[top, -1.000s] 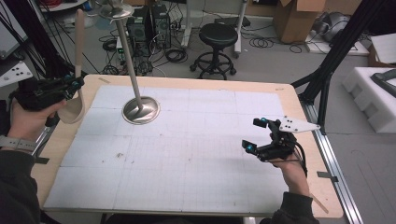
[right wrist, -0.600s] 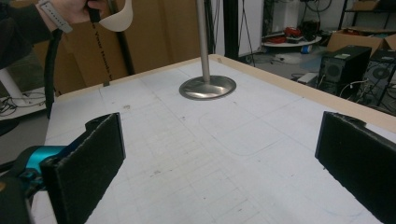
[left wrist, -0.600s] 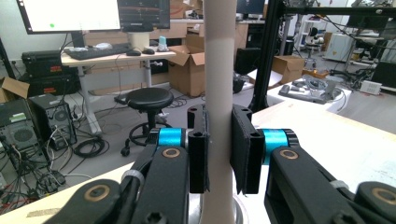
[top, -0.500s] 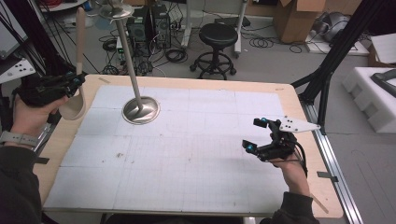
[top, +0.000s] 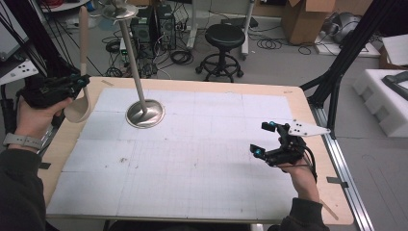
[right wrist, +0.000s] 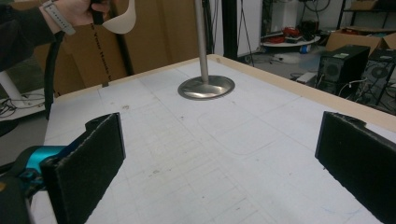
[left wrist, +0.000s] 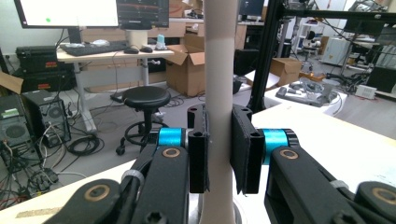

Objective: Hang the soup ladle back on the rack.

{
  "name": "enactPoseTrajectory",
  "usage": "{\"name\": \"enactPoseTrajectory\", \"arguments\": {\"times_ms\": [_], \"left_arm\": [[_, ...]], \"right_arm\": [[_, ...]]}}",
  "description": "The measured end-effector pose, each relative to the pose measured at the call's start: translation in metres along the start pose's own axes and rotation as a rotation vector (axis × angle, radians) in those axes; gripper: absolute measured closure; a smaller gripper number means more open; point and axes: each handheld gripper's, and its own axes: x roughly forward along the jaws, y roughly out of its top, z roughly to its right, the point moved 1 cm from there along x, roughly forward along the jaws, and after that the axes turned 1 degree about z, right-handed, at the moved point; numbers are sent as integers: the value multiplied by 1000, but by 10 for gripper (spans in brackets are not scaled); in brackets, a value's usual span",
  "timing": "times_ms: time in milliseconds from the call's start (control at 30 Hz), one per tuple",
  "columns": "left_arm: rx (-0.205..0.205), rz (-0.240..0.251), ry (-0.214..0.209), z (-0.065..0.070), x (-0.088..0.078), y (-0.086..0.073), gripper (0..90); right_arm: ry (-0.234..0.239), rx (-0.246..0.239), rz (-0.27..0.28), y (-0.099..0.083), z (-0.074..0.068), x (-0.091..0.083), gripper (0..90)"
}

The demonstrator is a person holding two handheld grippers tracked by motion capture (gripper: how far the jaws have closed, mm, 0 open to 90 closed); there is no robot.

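High view | left gripper point(top: 79, 86) jaws clamp beige shoehorn point(top: 82, 57) | right gripper point(top: 263, 139) jaws apart | white gridded table point(top: 192, 168), lab clutter

the stand point(top: 144, 113) sits far left on the worktop point(top: 192, 192); the shoehorn point(top: 82, 72) is left of it, the stool point(top: 225, 45) beyond.

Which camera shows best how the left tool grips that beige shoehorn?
The left gripper view: the shoehorn stands upright with the left tool clamped on its shaft. The high view shows its whole length, curved end down. The right gripper view catches the curved end far off.
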Motion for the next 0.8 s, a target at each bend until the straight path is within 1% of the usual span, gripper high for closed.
{"name": "enactPoseTrajectory", "arguments": {"times_ms": [67,167,300,333,467,567,800], "left_arm": [[-2,-7,0,0,0,0,778],[-3,-16,3,-1,1,-1,779],[-4,-17,4,-1,3,-2,778],[-10,-16,2,-1,4,-2,779],[-7,-23,-10,0,6,-3,779],[-16,-20,-15,0,8,-4,778],[-17,-23,-34,2,10,-5,778]], "right_arm": [[2,-6,4,0,0,0,4],[2,-1,5,0,0,-1,4],[0,-2,7,0,0,-2,4],[0,-1,7,0,0,-2,4],[0,-4,11,1,1,-3,5],[-1,-2,11,1,1,-3,4],[0,-3,11,1,1,-3,4]]}}
